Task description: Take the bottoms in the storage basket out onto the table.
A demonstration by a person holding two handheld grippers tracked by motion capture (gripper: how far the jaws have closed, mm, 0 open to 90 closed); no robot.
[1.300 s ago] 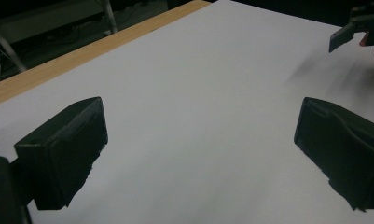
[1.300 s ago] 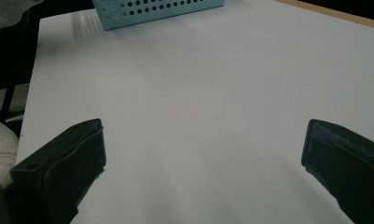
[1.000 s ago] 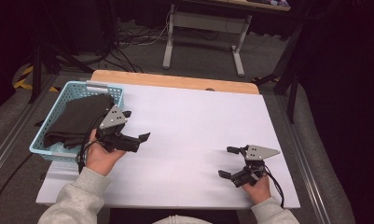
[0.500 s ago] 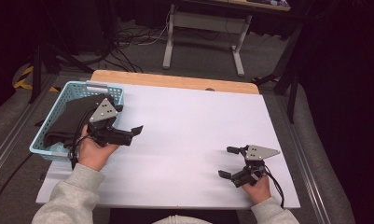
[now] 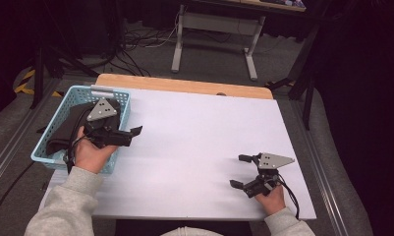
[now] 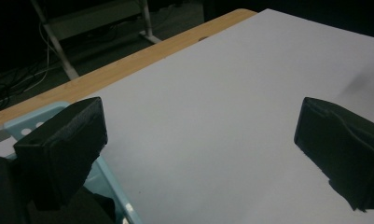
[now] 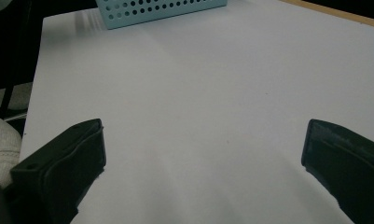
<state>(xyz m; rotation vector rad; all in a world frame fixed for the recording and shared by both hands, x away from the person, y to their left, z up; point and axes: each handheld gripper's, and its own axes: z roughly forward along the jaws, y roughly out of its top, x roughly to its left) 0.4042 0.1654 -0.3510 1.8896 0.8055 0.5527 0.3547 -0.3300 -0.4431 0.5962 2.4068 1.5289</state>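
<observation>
Nothing looks handled yet: the dark cloth (image 5: pixel 69 129) lies in the blue basket (image 5: pixel 54 123) at the table's (image 5: pixel 199 128) left edge, my left tongs (image 5: pixel 128 135) hang released over its rim, my right tongs (image 5: pixel 241 171) spread empty.

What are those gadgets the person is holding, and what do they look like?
Two hand-held grippers. Each, left gripper and right gripper, is black with two blocky jaws, a grey triangular plate on top and a trailing black cable. The person wears grey sleeves.
</observation>
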